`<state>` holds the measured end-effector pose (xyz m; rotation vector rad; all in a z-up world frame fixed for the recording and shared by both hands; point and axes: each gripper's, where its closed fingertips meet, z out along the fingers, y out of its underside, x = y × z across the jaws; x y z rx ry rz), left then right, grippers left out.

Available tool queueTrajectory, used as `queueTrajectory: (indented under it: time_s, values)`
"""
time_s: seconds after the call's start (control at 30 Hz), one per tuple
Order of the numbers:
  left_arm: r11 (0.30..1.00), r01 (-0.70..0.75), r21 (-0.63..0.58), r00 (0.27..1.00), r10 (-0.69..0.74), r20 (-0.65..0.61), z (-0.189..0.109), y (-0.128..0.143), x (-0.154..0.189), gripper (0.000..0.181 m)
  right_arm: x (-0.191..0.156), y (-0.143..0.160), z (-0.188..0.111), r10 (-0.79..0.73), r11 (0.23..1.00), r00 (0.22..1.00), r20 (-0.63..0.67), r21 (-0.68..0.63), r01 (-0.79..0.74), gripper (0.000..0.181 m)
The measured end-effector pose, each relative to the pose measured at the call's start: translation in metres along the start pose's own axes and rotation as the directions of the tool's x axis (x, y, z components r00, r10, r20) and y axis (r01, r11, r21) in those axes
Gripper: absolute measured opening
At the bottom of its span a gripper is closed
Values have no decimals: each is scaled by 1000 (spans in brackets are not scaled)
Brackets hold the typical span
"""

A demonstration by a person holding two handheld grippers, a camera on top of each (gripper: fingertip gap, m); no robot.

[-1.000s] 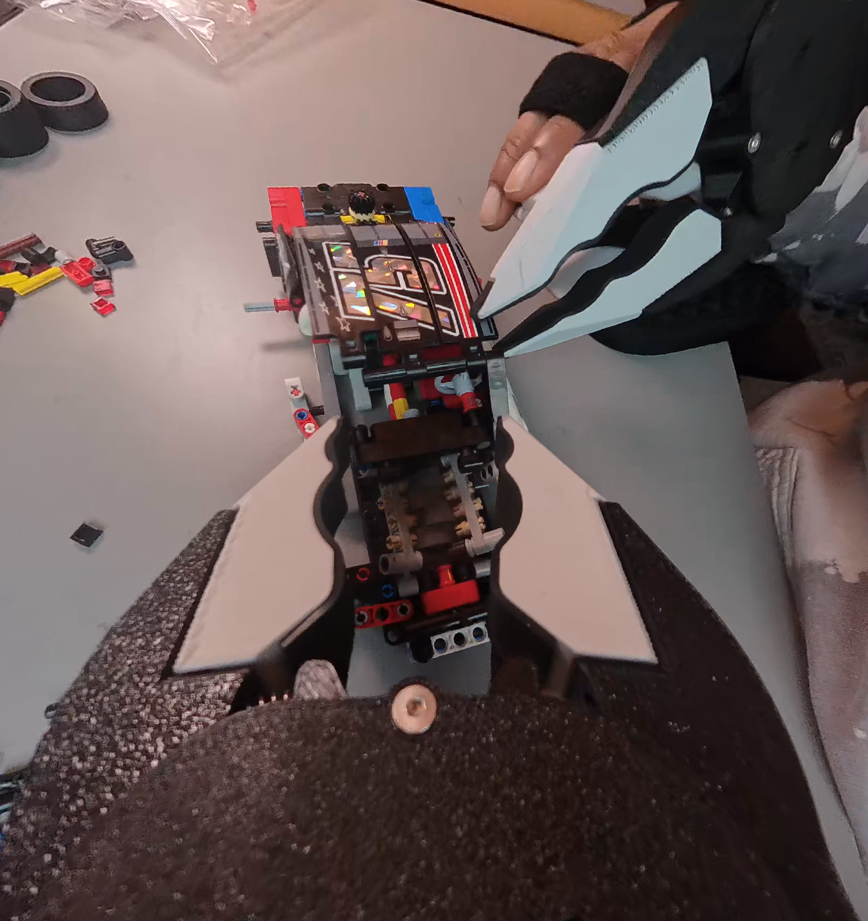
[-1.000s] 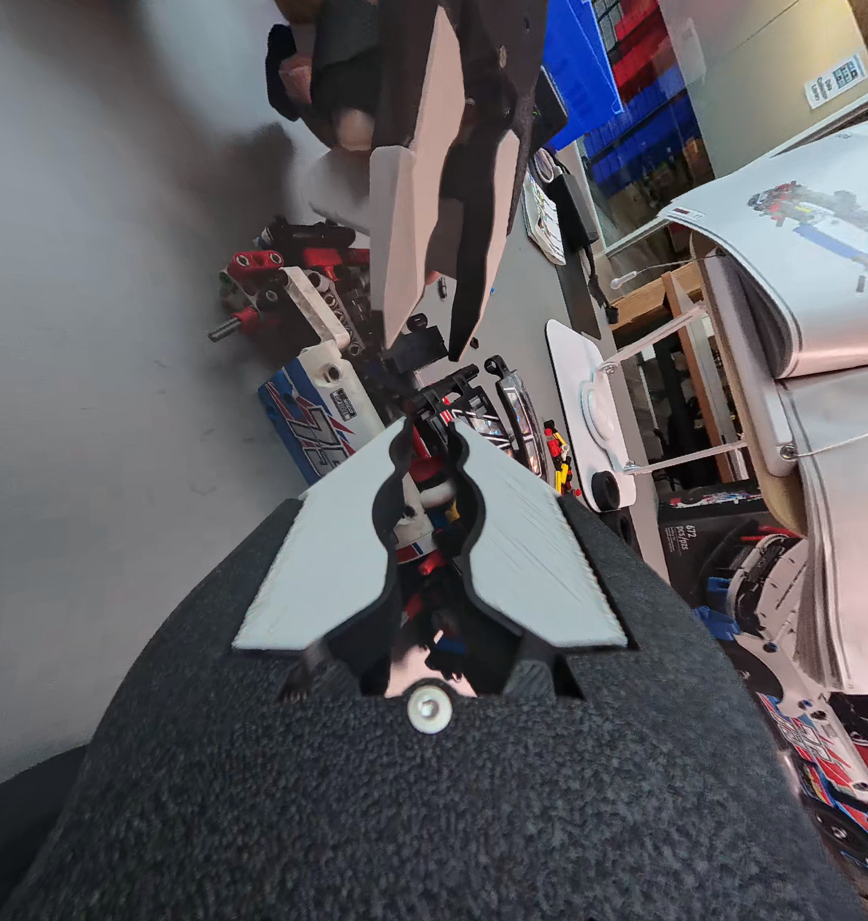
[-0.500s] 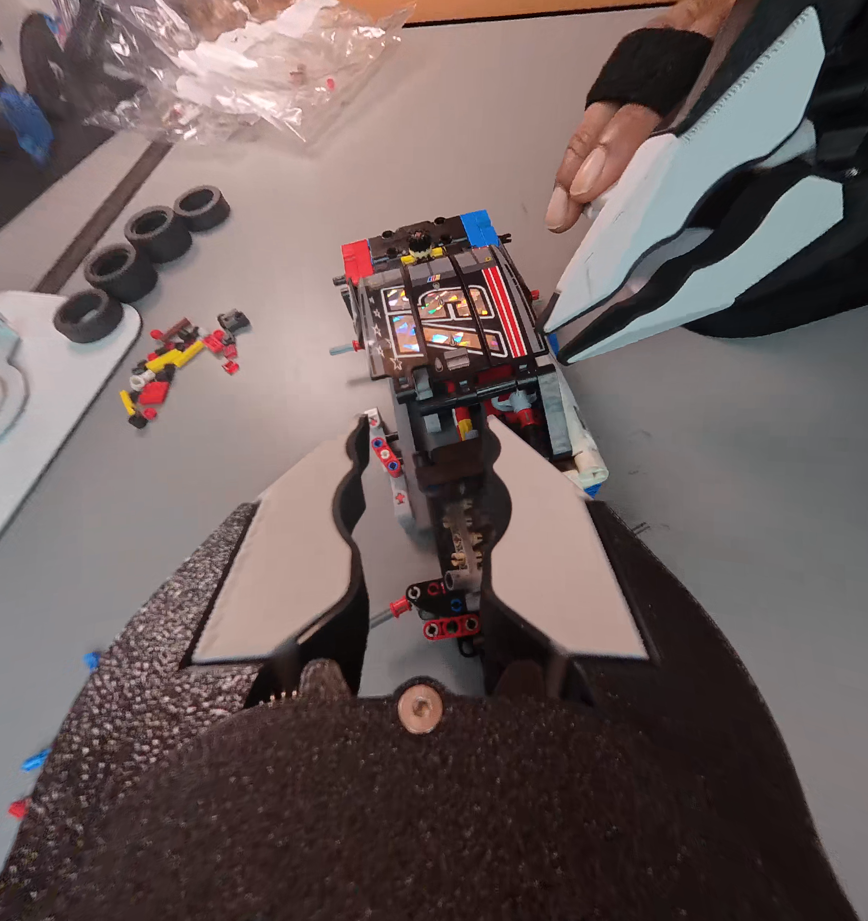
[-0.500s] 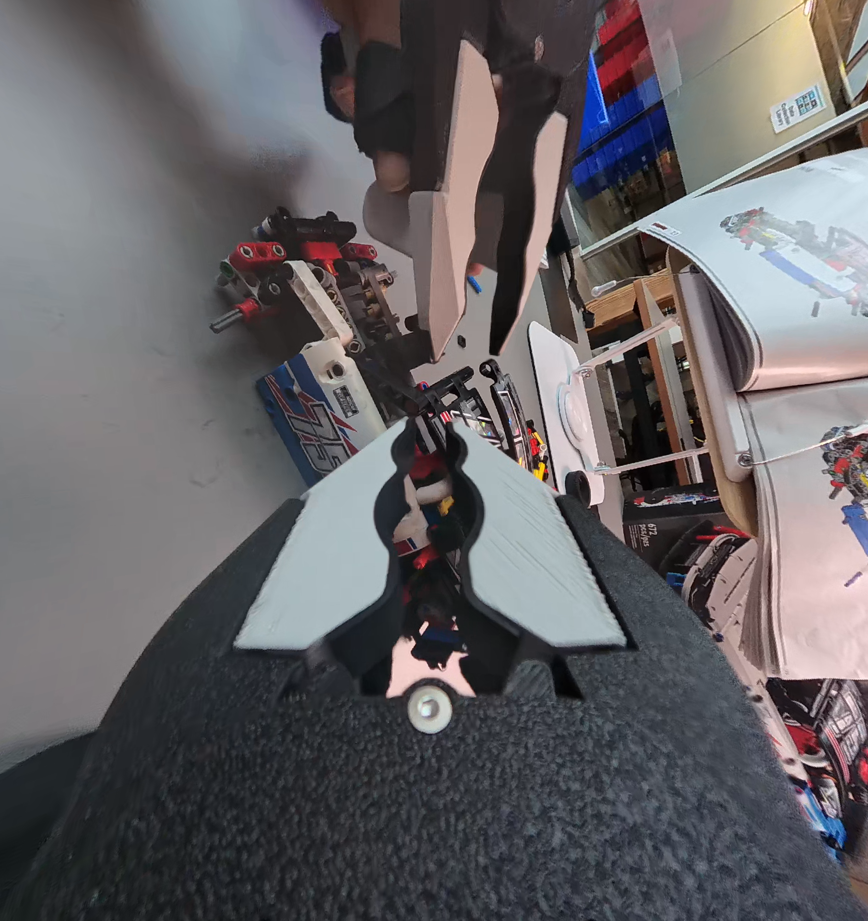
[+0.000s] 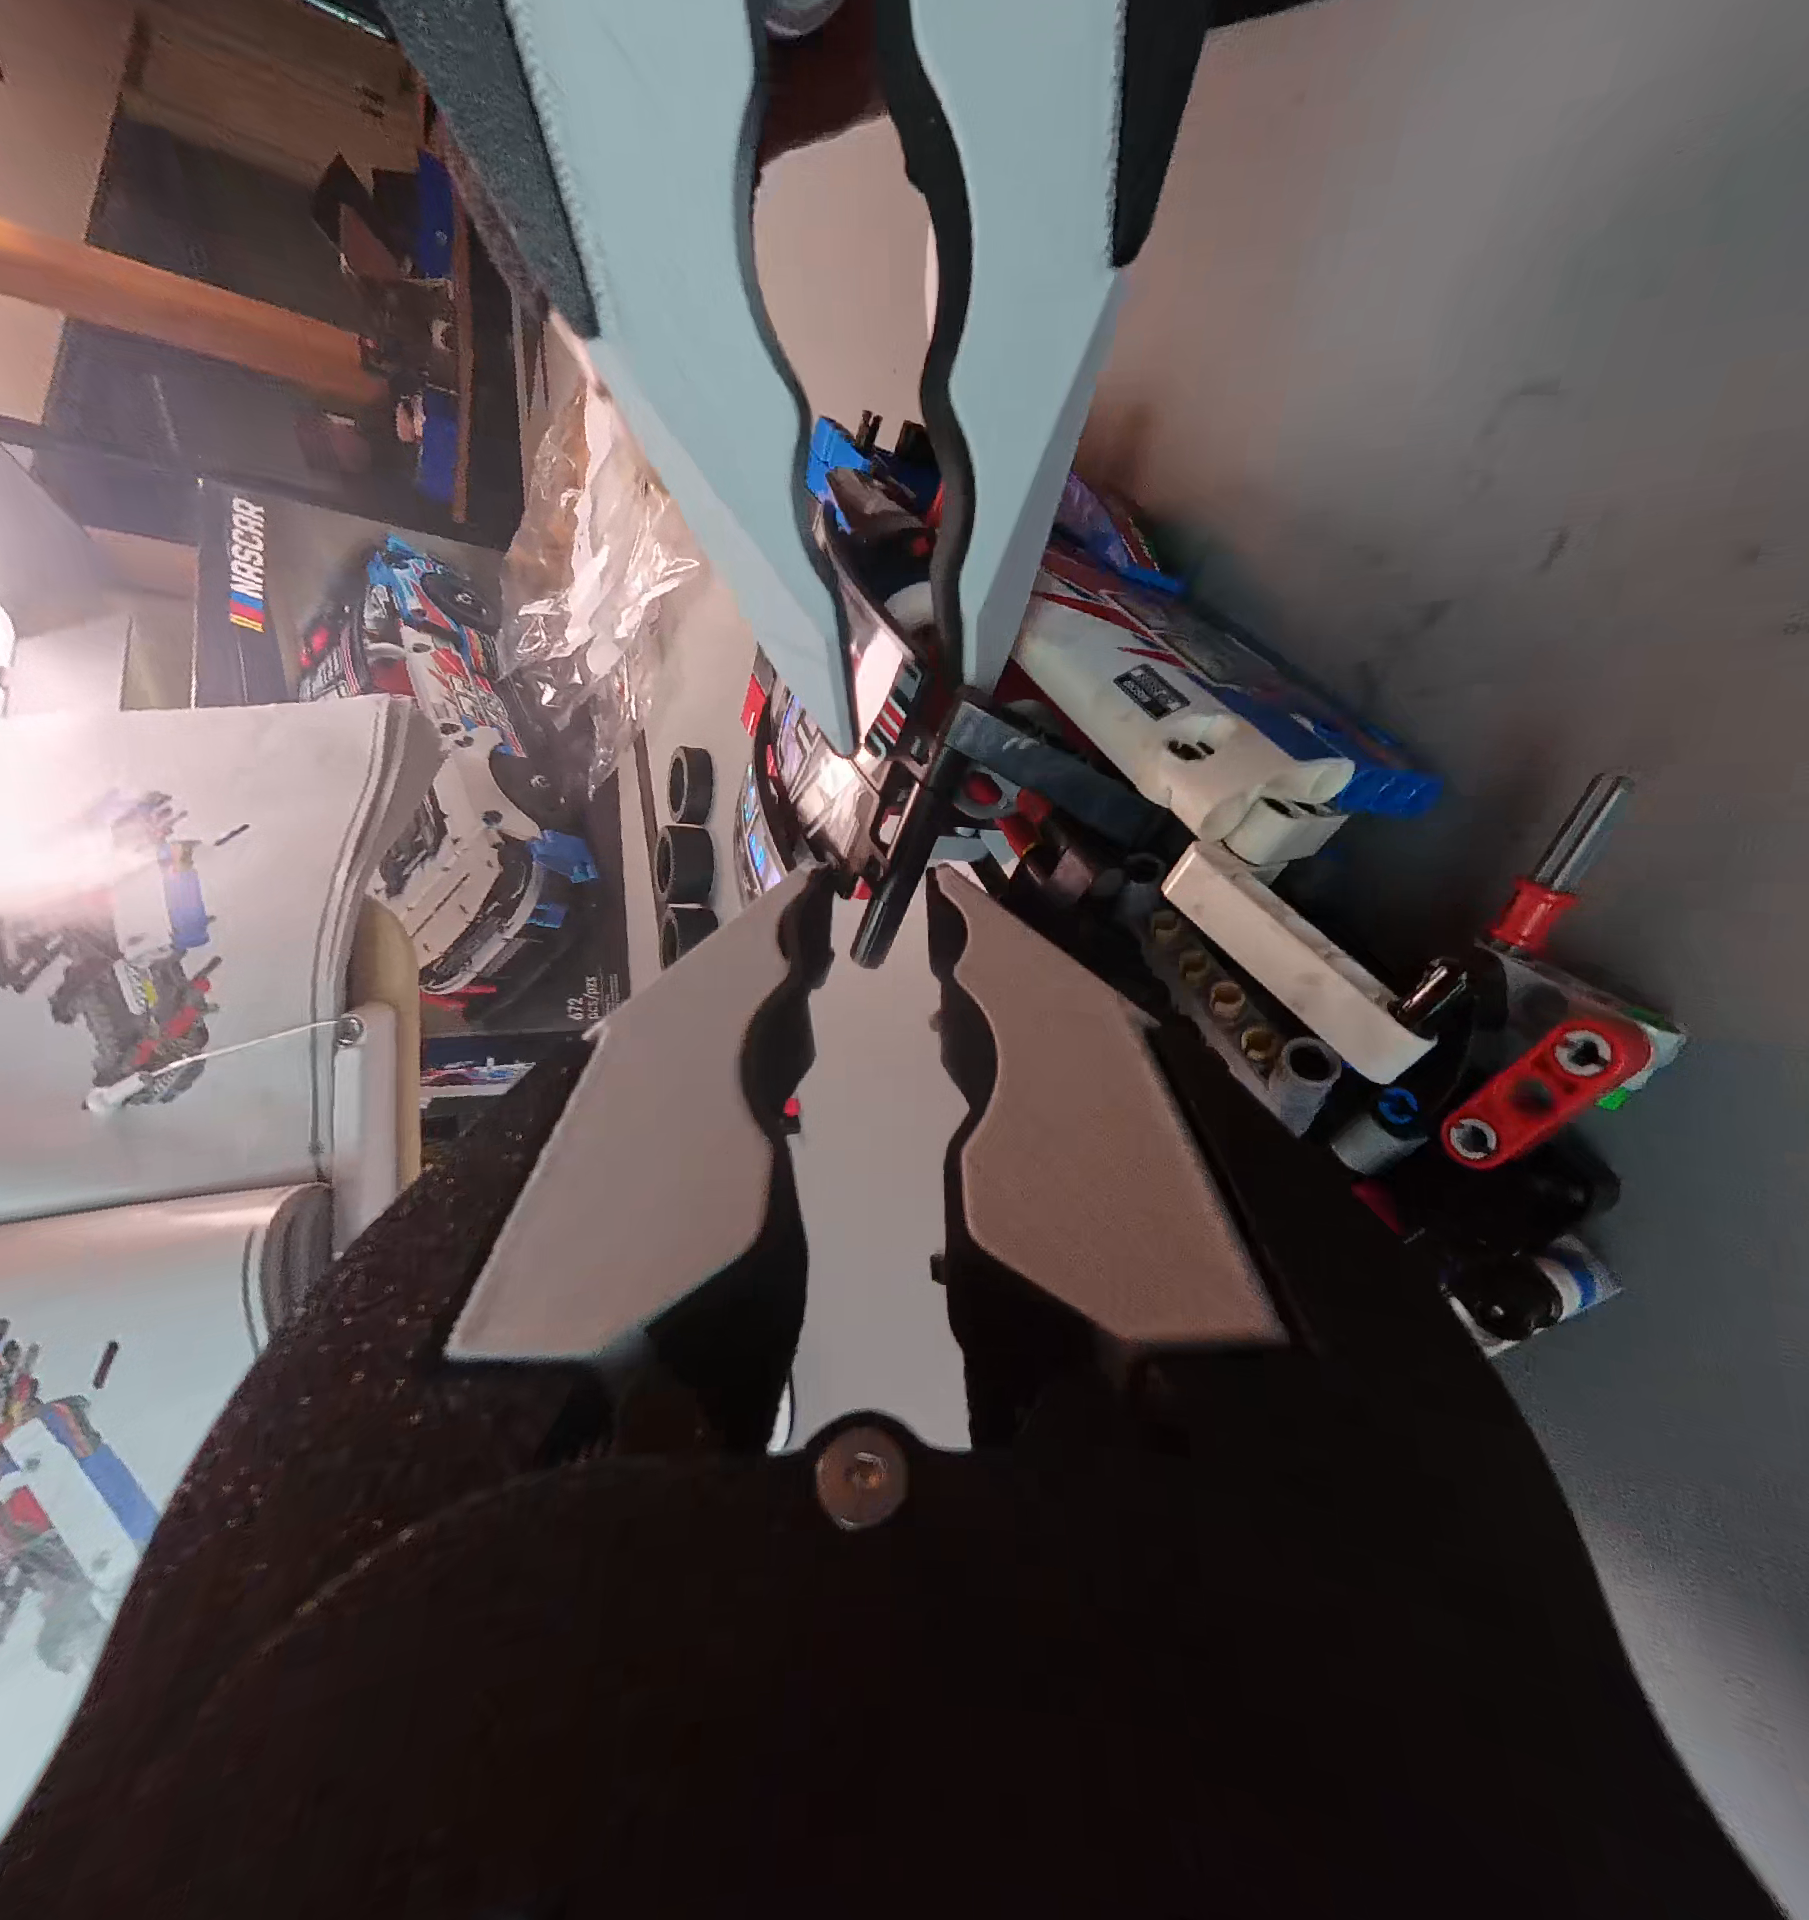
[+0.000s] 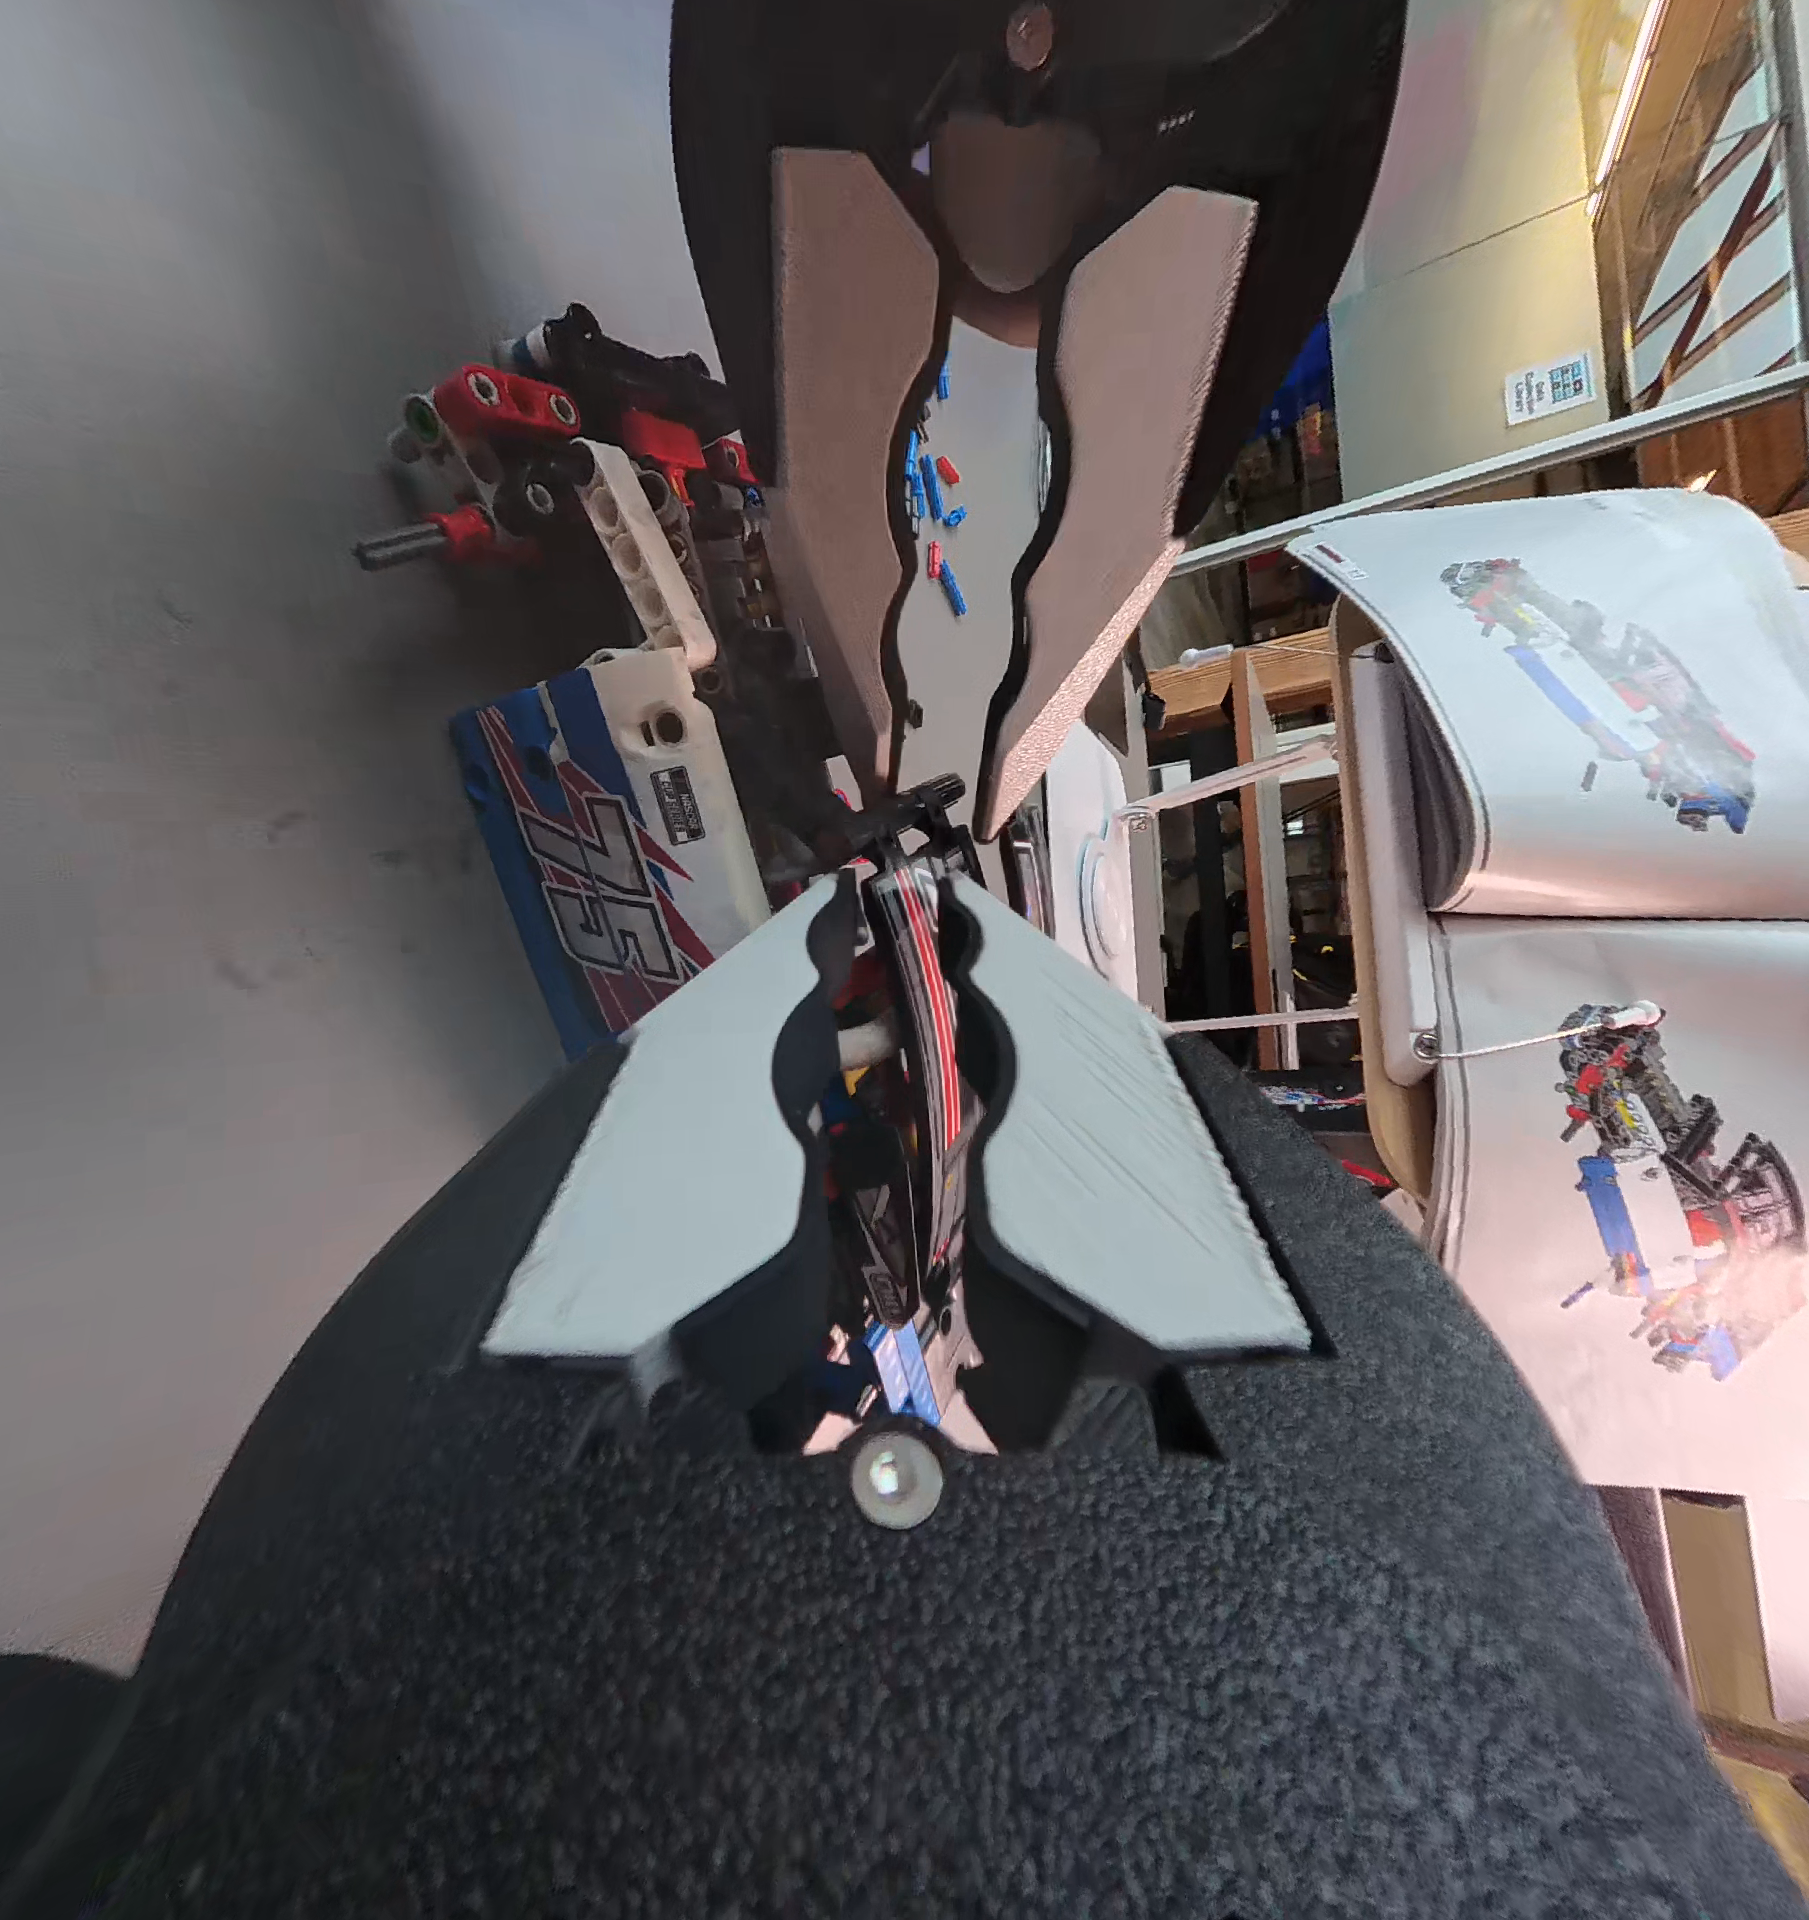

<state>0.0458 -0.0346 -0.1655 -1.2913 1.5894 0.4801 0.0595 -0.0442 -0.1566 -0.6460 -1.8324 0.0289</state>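
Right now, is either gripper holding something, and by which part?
The right gripper grips the toy car model by its black striped roof panel. The left gripper holds nothing.

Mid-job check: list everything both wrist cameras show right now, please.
toy car: one, part-built, white, blue, red and black, on its side on the table
table: one, grey
tyres: three visible, black, beyond the car
small loose pieces: several, blue, on the table
plastic bag: one, clear, behind the tyres
box: one, dark, behind the bag
instruction booklet: one, white, open on a stand
left gripper: open, tips at a black bar on the car
right gripper: shut on the car's black striped roof panel
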Motion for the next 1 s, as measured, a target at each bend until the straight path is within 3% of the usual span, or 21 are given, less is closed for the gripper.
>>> queueTrajectory:
  time_s: [0.03,0.33,0.57,0.67,0.77,0.9,1.0]
  values:
    - [1000,-23,1,1000,23,-1,0,0,0,16,1,0,0,-10,1000,1000,-13,9,11,14]
    - [989,-151,3,985,150,87,2,-8,2,10,0,-5,-2,-118,991,987,-106,49,124,5]
    - [996,-85,18,990,83,113,2,-8,1,9,1,-5,-7,-102,992,981,-164,60,113,2]
    - [999,-41,-16,992,43,116,1,8,-3,8,-4,-11,-17,-63,991,983,-174,108,82,2]
    - [998,-64,29,994,61,94,-1,-13,3,8,-8,-9,-19,-65,991,982,-177,102,84,3]
    - [998,-58,12,994,57,94,5,-7,-2,9,-4,-4,-17,-55,994,977,-206,79,73,4]
    - [999,36,36,998,-38,51,2,-8,-1,12,-3,-3,-17,-24,995,978,-205,88,43,5]
